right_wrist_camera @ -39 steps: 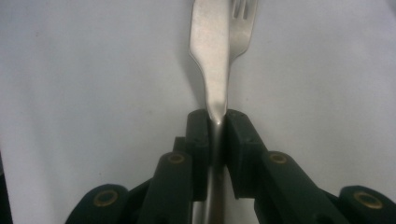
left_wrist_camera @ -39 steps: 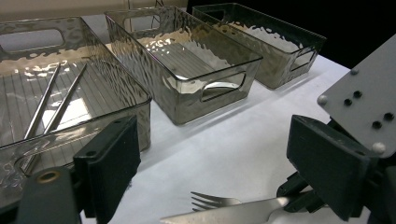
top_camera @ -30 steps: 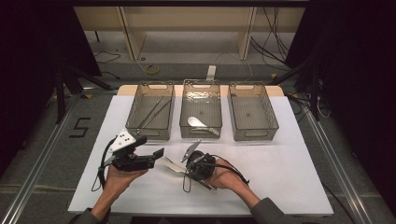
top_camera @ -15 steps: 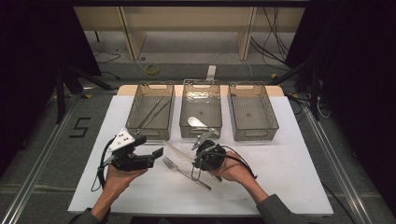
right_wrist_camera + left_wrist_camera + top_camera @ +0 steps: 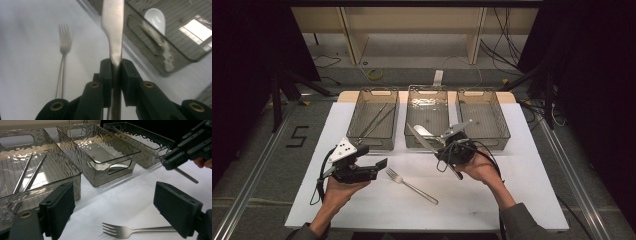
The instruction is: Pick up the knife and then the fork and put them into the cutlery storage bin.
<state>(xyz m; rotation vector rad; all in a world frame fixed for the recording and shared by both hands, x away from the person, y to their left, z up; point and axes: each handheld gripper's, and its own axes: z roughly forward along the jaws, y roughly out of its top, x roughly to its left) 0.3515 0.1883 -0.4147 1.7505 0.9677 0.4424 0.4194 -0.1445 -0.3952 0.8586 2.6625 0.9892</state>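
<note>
Going L to R: my left gripper [image 5: 382,164] hovers w/ jaws spread, nothing between them, fork [image 5: 411,184] lying on the white table [image 5: 522,200] just beyond it. Left bin [image 5: 373,120] has chopsticks [image 5: 374,121]; middle bin [image 5: 428,116] has a white spoon [image 5: 155,17].

My right gripper [image 5: 116,72] is pinching the knife [image 5: 427,141] mid-length, lifted over the near edge of the middle bin. Long axis runs diagonally in the high view, blade tip up-left toward the bins, handle end down-right under my hand.

Risks, imo: the grip is narrow on smooth steel, so the knife could pivot or slip out; blade tip could also catch the bin rim if I go in low.
</note>
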